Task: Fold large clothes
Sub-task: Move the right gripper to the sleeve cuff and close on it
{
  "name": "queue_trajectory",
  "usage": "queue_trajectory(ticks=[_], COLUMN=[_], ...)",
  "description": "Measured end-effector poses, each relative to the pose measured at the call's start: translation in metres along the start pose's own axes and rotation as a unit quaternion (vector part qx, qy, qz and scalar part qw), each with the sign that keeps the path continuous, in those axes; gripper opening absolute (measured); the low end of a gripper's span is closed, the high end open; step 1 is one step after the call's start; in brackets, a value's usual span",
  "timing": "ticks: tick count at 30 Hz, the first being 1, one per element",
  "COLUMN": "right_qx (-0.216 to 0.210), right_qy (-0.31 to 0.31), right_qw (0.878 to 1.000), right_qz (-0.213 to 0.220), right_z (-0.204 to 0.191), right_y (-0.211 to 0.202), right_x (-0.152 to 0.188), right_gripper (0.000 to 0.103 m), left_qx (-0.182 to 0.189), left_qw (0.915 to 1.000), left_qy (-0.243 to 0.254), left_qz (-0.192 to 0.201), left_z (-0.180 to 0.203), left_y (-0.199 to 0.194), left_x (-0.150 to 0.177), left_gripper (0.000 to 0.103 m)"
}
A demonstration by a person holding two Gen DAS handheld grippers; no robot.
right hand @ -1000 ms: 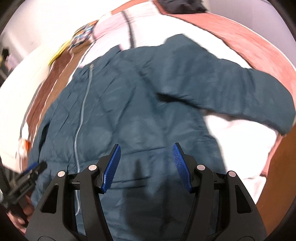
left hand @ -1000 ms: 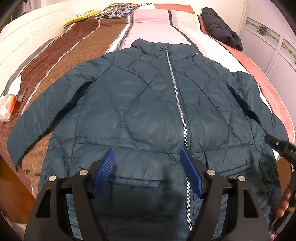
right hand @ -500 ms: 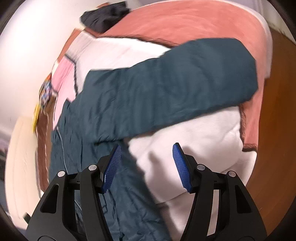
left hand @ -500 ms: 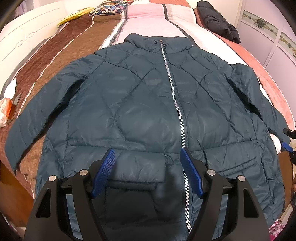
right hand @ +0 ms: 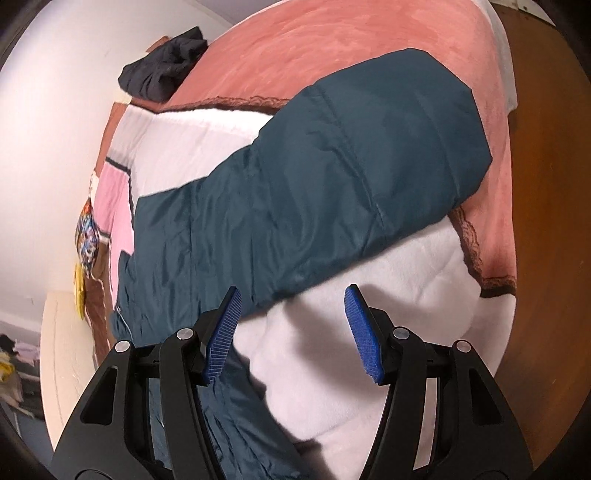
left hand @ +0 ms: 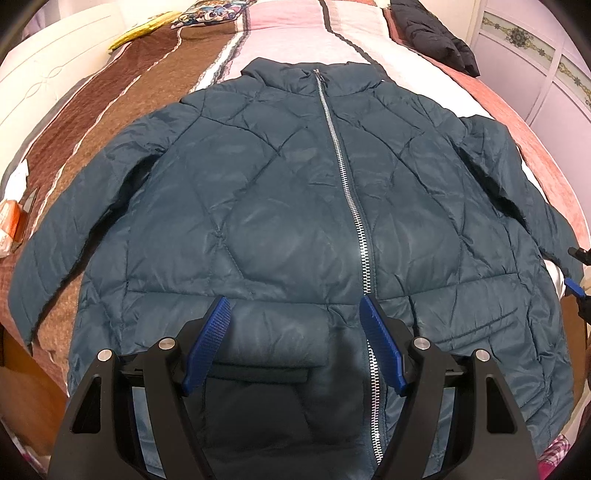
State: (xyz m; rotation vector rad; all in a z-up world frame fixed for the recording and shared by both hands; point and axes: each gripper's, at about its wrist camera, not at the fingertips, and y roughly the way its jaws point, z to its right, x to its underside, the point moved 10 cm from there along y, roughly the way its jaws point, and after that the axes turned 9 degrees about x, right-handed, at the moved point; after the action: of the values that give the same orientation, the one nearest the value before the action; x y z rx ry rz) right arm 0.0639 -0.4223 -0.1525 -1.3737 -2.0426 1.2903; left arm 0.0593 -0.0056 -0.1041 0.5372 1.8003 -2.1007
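A dark teal quilted puffer jacket [left hand: 280, 206] with a silver front zip [left hand: 351, 206] lies spread flat, front up and zipped, on a bed covered by a striped plush blanket [left hand: 110, 122] in brown, pink, white and salmon bands; both sleeves angle outward.

Around it: a black crumpled garment [left hand: 436, 33] sits near the far right corner of the bed, well apart from the jacket's collar. A patterned multicoloured cushion [left hand: 207, 16] and a yellow item [left hand: 136, 31] lie at the head end. At the left edge, just beside the left sleeve cuff, is an orange-and-white packet [left hand: 9, 225]. Nothing rests on the jacket itself.

The left gripper [left hand: 293, 332] hovers over the lower front by the pocket flap, its blue ribbed pads spread wide with nothing between them.

The right gripper [right hand: 291, 321] also stands wide open and empty — it points at the white band of blanket just below the jacket's right sleeve [right hand: 332, 177], pads clear of the fabric.

Only the left wrist view shows the whole jacket; in it the right gripper's tip [left hand: 576, 284] shows at the far right edge. Only the right wrist view shows the sleeve's cuff end lying across the salmon band, and the brown wooden floor [right hand: 546, 258] beyond the bed edge.
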Motion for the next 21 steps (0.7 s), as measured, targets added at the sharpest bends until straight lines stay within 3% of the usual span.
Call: queue_trajectory(ticks=[8, 13, 19, 21], right_qx=[-0.004, 0.002, 0.037, 0.045], right_qy=[0.033, 0.048, 0.024, 0.024], right_qw=[0.999, 0.999, 0.997, 0.996], right_qz=[-0.012, 0.02, 0.059, 0.071], right_z=[0.006, 0.012, 0.012, 0.013], right_y=[0.02, 0.015, 0.01, 0.01], right_x=[-0.009, -0.022, -0.032, -0.037], right_gripper=[0.059, 0.057, 0.046, 0.03], left_qx=[-0.001, -0.004, -0.004, -0.003], left_qw=[1.0, 1.0, 1.0, 1.0], left_qy=[0.0, 0.001, 0.002, 0.001], left_qz=[-0.001, -0.003, -0.002, -0.002], left_z=[0.0, 0.0, 0.0, 0.0], left_y=[0.002, 0.003, 0.003, 0.003], left_x=[-0.001, -0.001, -0.001, -0.002], left_gripper=[0.071, 0.071, 0.071, 0.071])
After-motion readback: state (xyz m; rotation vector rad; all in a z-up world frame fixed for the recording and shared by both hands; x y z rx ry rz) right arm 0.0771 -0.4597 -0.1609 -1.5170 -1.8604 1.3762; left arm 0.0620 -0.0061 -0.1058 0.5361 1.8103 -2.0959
